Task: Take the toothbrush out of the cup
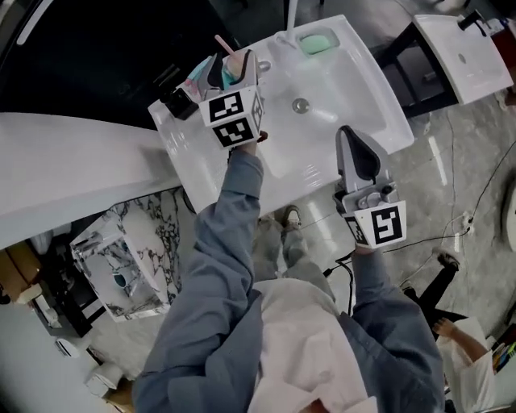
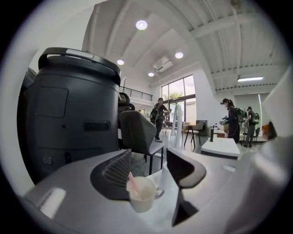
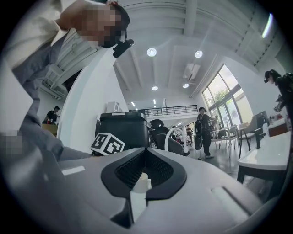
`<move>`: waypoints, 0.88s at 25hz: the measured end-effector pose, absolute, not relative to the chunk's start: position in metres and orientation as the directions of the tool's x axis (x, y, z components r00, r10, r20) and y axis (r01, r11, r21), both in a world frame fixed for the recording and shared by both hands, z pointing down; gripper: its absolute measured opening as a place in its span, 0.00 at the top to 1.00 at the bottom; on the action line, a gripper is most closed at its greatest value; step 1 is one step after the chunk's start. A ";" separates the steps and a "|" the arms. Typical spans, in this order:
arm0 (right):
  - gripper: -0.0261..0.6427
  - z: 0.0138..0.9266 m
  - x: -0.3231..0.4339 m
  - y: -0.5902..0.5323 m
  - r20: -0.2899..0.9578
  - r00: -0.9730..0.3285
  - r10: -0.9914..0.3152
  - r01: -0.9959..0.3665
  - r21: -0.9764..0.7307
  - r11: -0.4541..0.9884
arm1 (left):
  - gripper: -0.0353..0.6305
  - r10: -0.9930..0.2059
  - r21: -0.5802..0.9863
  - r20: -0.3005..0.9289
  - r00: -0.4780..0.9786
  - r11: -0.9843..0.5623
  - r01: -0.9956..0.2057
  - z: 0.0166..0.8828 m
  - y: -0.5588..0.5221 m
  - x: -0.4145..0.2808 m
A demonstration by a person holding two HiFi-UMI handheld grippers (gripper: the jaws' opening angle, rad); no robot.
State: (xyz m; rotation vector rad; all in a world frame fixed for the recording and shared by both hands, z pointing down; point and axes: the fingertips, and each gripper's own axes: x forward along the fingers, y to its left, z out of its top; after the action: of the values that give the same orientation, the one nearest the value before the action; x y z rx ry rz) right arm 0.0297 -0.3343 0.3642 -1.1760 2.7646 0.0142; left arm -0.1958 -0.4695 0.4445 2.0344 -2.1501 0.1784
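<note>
A white cup [image 2: 143, 199] with a pink toothbrush [image 2: 132, 182] leaning in it stands on the back left corner of the white sink [image 1: 322, 81]. My left gripper [image 2: 151, 171] is open, and the cup stands between its two jaws without the pads pressing on it. From the head view, the left gripper [image 1: 232, 68] is over that corner and the toothbrush [image 1: 223, 44] pokes up just beyond it. My right gripper [image 1: 359, 141] hovers over the sink's front edge, away from the cup. In its own view the right gripper [image 3: 145, 153] has its jaw tips together, holding nothing.
A faucet [image 1: 290, 16] and a teal soap dish [image 1: 317, 42] sit at the sink's back, with the drain [image 1: 301, 105] mid-basin. A black object [image 1: 179, 103] lies at the left corner. A tall black bin [image 2: 68, 109] stands behind. Second sink [image 1: 463, 48] far right.
</note>
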 end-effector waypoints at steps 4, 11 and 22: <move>0.95 0.378 -0.014 -0.405 -0.145 -0.706 -0.693 -0.702 0.014 0.712 | 0.53 -0.975 0.013 0.212 -0.062 0.066 -0.998 0.473 -0.489 -0.199; 0.95 0.415 -0.083 -0.481 -0.107 -0.745 -0.659 -0.666 0.058 0.744 | 0.56 -0.963 0.014 0.235 -0.128 0.135 -0.991 0.514 -0.516 -0.223; 0.95 0.438 -0.092 -0.470 -0.055 -0.762 -0.645 -0.647 0.063 0.760 | 0.58 -0.904 0.119 0.384 -0.191 0.253 -0.960 0.524 -0.535 -0.225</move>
State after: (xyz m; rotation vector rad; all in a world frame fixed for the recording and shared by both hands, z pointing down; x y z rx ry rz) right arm -0.0916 -0.4700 0.4378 -1.0715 2.9185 0.1222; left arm -0.2246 -0.5352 0.5235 1.7032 -2.1567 0.2070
